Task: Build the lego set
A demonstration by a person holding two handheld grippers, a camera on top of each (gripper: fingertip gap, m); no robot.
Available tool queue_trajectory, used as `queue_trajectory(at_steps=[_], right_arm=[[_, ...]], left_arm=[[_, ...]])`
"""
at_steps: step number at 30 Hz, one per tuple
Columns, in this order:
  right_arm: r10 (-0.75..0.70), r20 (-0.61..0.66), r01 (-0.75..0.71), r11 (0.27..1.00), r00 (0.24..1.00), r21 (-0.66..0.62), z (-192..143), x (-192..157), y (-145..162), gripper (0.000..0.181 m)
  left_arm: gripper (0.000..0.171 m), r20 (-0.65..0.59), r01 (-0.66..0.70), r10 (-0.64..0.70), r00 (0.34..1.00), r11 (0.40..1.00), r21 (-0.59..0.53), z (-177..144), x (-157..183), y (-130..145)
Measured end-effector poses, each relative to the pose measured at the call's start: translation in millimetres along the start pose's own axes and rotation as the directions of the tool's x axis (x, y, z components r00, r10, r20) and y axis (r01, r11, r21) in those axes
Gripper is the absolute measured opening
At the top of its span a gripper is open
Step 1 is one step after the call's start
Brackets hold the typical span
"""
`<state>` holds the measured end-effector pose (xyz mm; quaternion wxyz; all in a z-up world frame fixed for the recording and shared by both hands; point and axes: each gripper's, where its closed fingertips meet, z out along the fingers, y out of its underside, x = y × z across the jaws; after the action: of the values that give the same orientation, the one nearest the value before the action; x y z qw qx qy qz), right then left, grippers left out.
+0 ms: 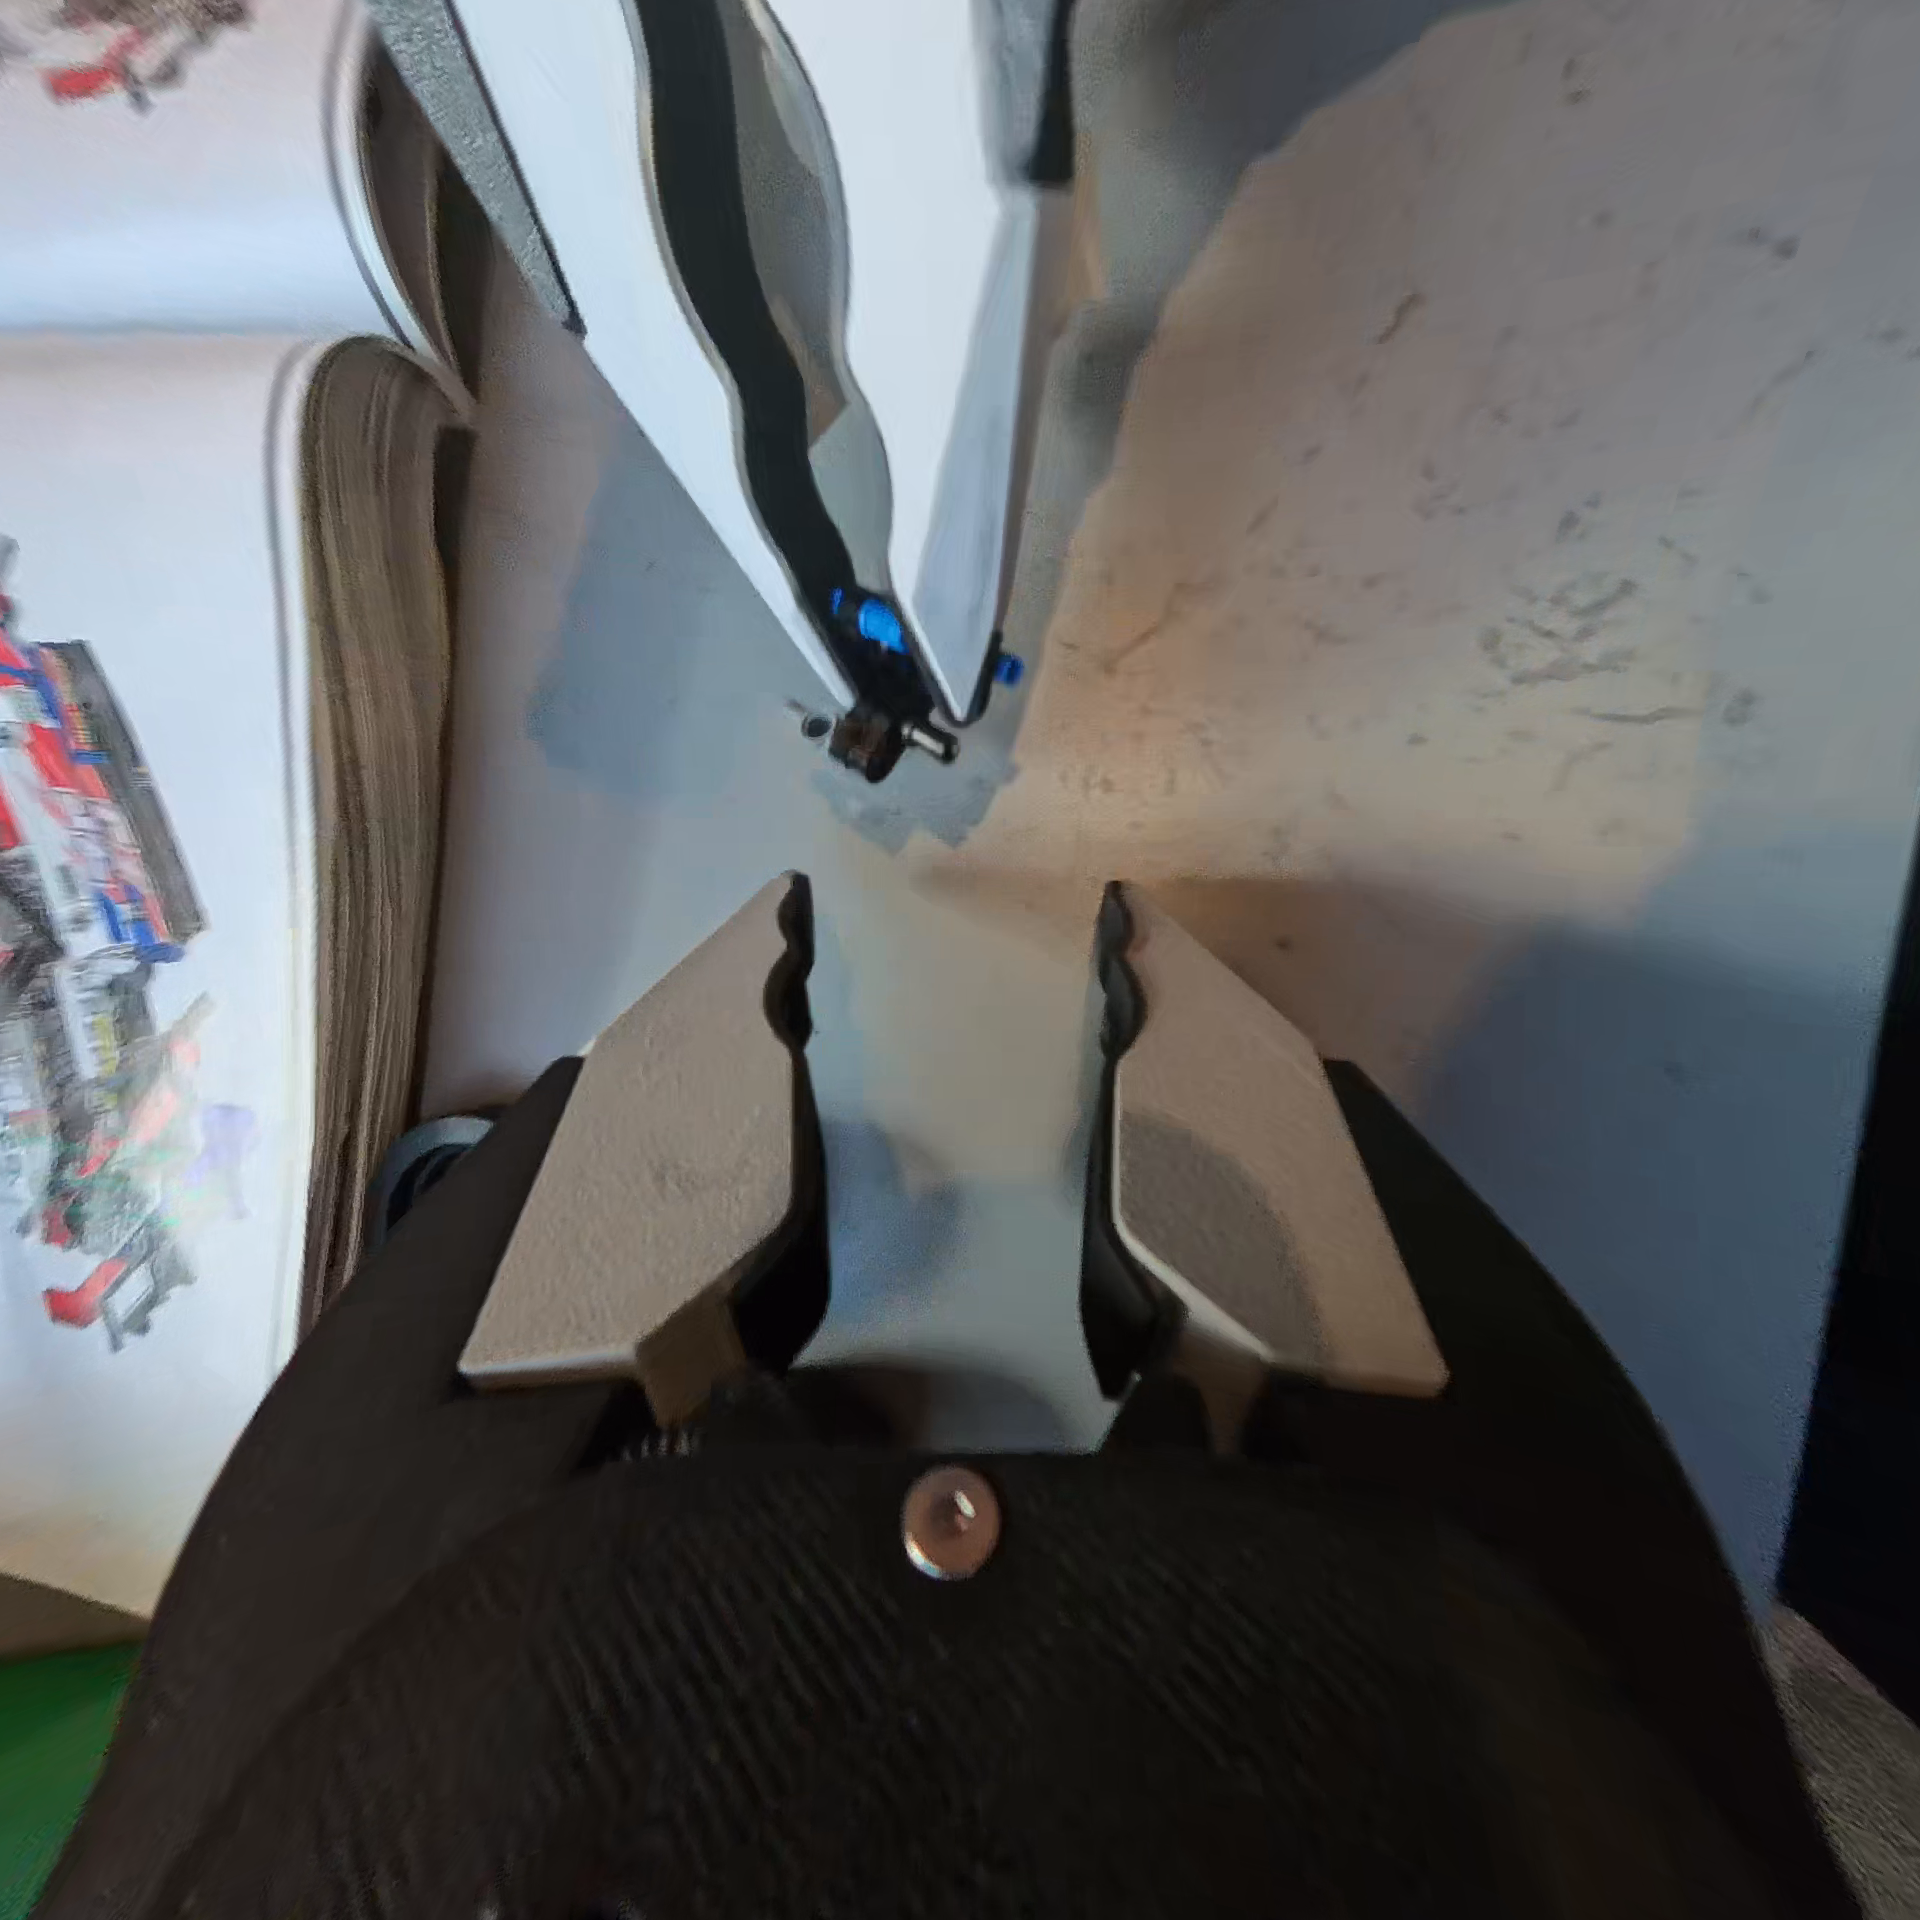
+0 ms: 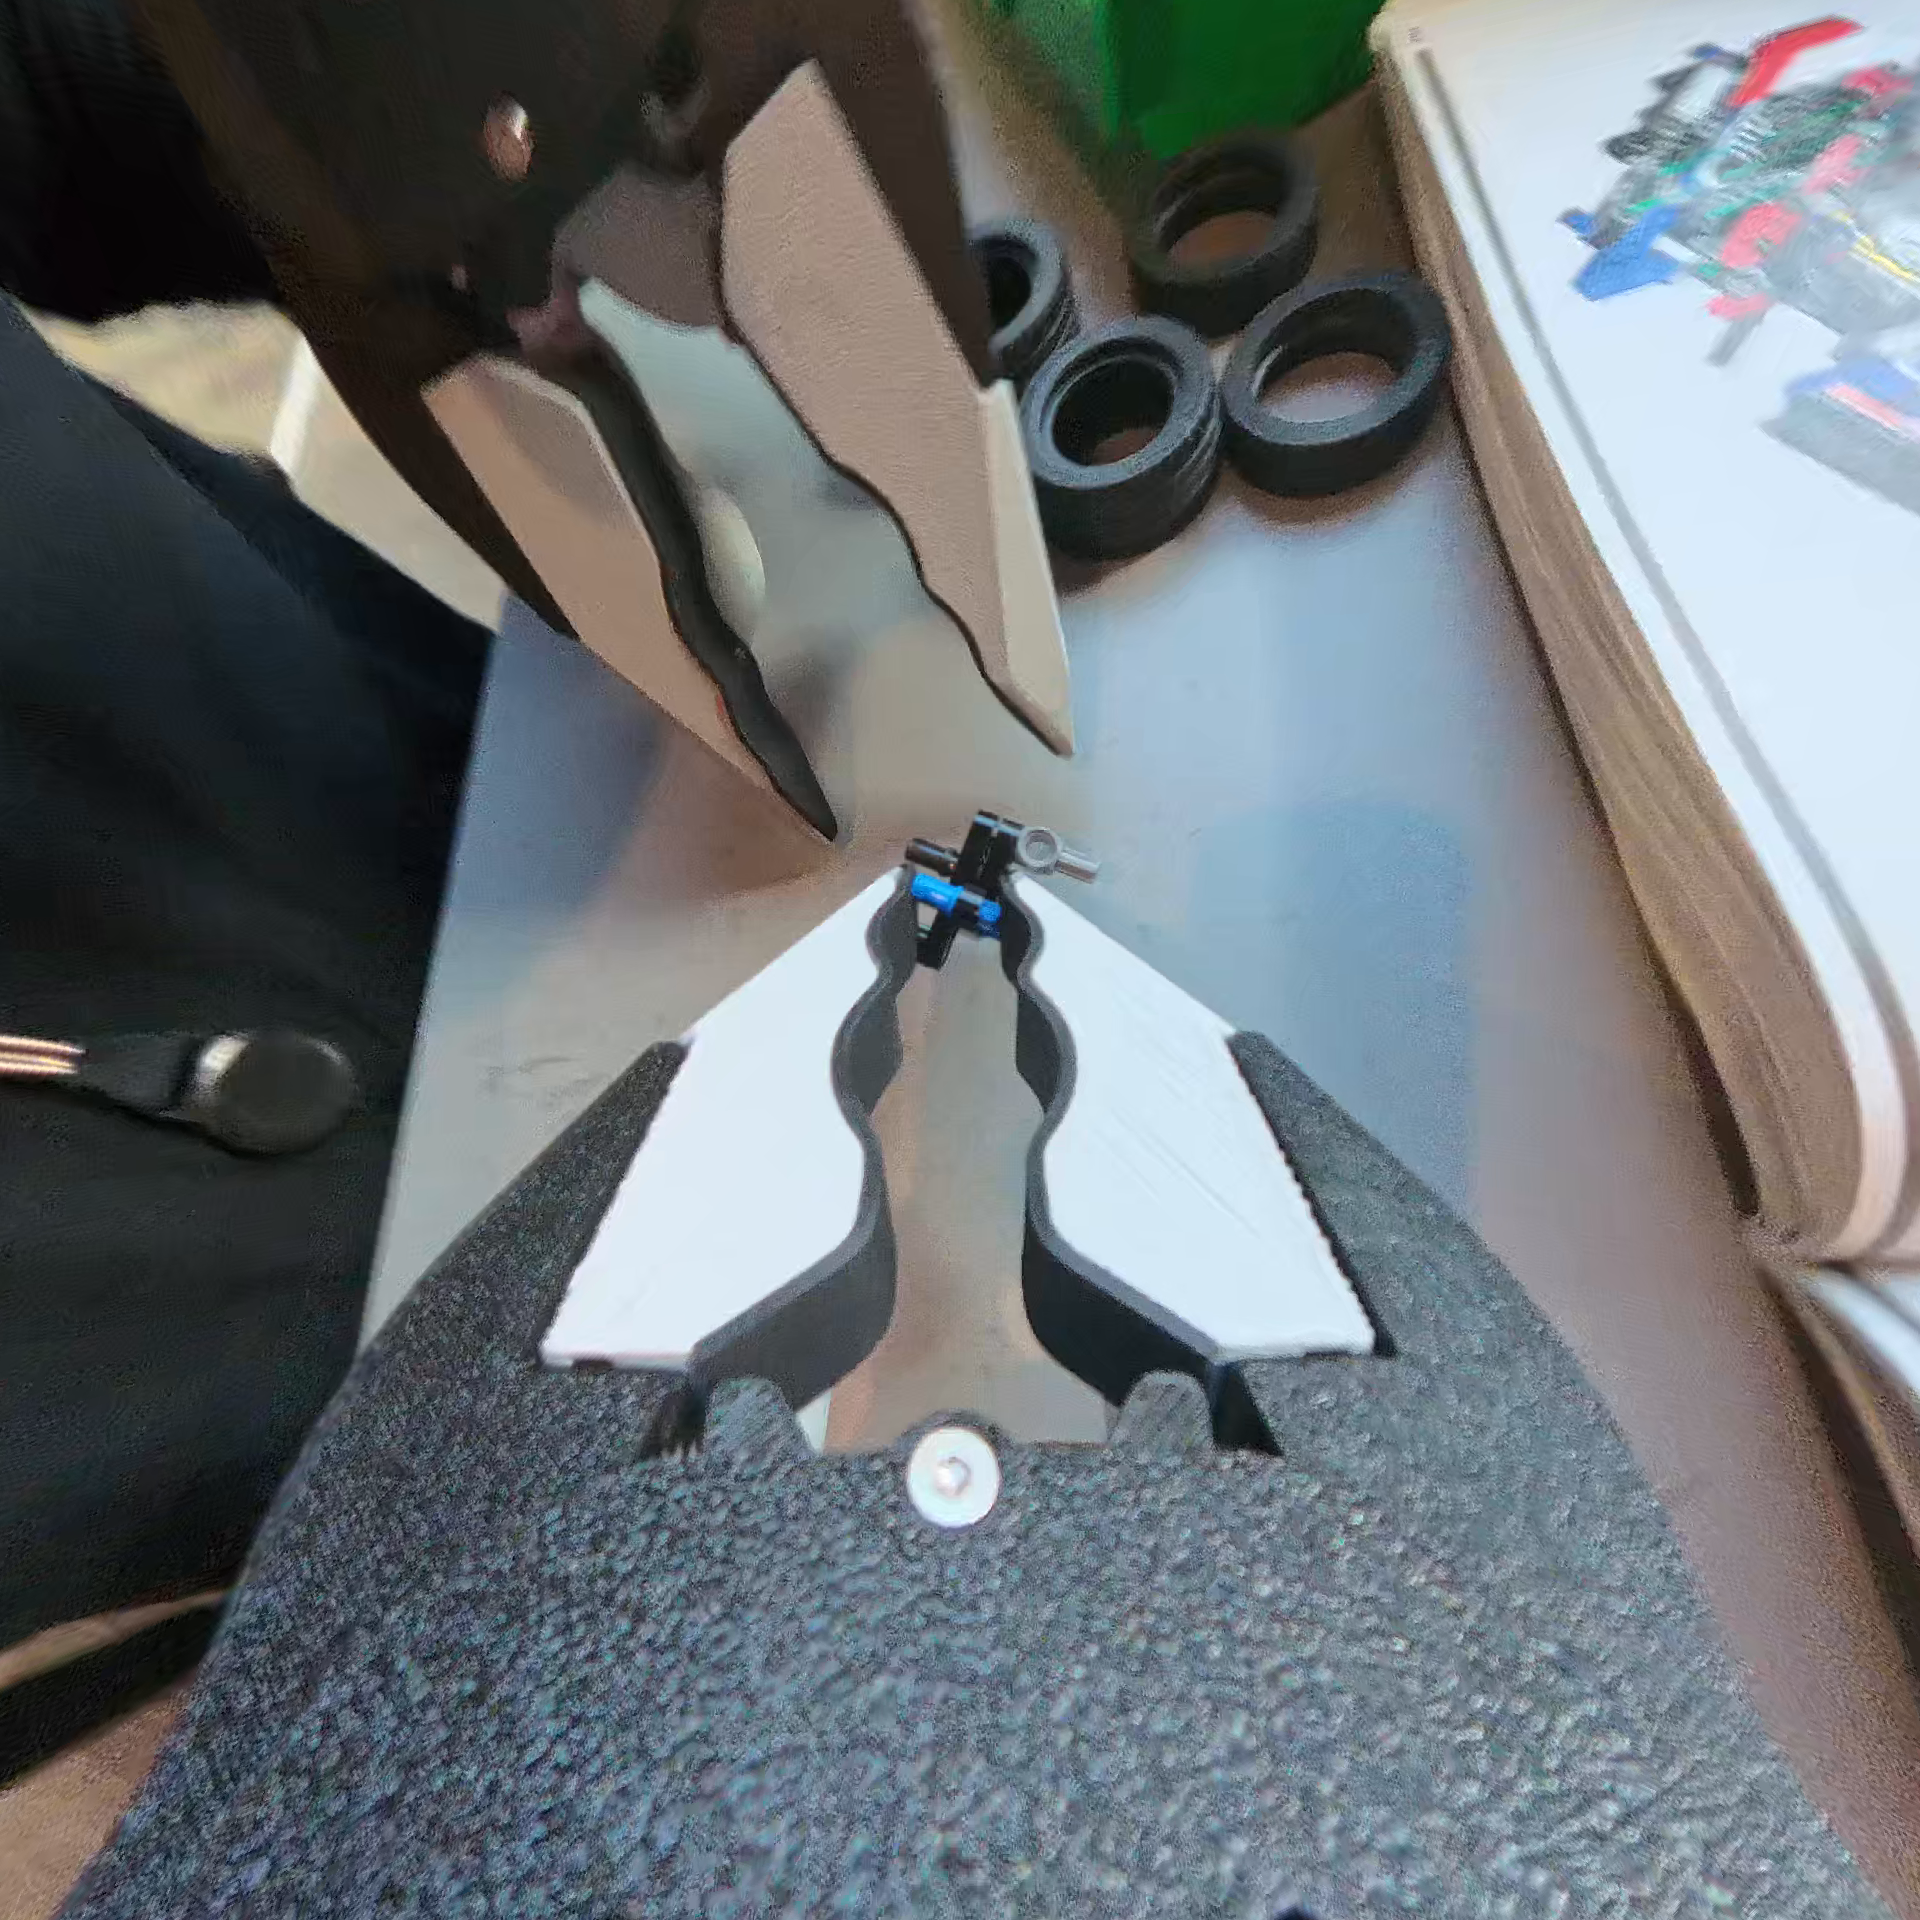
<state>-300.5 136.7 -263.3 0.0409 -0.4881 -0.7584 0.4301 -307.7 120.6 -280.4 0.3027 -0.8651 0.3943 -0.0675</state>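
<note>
Right fingers (image 2: 1013,940) around lego piece (image 2: 971,883)

Rough matt rubber tyres (image 2: 1127,442)

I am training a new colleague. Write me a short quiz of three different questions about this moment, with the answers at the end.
1. True or false: the right tool is shut on the small lego assembly.
2. Multiple choice: the left tool is A) open and holding nothing, B) shut on a tyre, C) shut on the booklet.
3. Fill in: the number of black tyres lying on the table near the instruction booklet is ___.

Key: 1 true; 2 A; 3 four.
</note>
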Motion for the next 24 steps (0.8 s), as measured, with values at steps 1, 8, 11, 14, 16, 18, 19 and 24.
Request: queue_trajectory(at_steps=[1, 8, 11, 14, 16, 18, 19, 24], right_arm=[[0.060, 0.052, -0.062, 0.998, 0.997, 0.032, -4.9, -6.5, -2.4, 0.015], [0.301, 0.511, -0.424, 0.895, 0.805, 0.140, -31.5, -68.8, -23.1, 0.015], [0.324, 0.646, -0.519, 0.845, 0.691, 0.131, -39.3, -85.6, -28.8, 0.015], [0.332, 0.731, -0.599, 0.790, 0.597, 0.130, -46.9, -89.7, -33.3, 0.016], [0.324, 0.753, -0.616, 0.776, 0.573, 0.136, -48.3, -91.2, -33.1, 0.016], [0.328, 0.775, -0.640, 0.758, 0.540, 0.125, -49.0, -91.7, -33.7, 0.015], [0.331, 0.782, -0.650, 0.751, 0.528, 0.121, -49.1, -91.4, -34.2, 0.016], [0.350, 0.787, -0.661, 0.744, 0.508, 0.096, -46.6, -89.6, -33.2, 0.016]], left_arm=[[0.054, 0.057, -0.027, 0.026, 0.998, 0.999, 0.023, -3.0, -2.5, -1.5], [0.034, 0.233, -0.260, 0.211, 0.949, 0.943, 0.206, -30.3, 14.6, -47.0], [0.007, 0.190, -0.294, 0.246, 0.950, 0.910, 0.293, -36.6, 32.6, -64.9], [0.007, 0.180, -0.264, 0.214, 0.960, 0.906, 0.331, -40.1, 34.6, -72.9], [0.007, 0.127, -0.208, 0.173, 0.977, 0.907, 0.366, -41.0, 37.8, -74.6], [0.007, 0.079, -0.149, 0.128, 0.989, 0.905, 0.399, -41.8, 39.3, -75.4], [0.008, 0.054, -0.117, 0.104, 0.993, 0.902, 0.415, -42.4, 39.7, -75.7], [0.008, -0.074, 0.017, 0.021, 0.997, 0.882, 0.471, -43.1, 43.5, -74.9]])
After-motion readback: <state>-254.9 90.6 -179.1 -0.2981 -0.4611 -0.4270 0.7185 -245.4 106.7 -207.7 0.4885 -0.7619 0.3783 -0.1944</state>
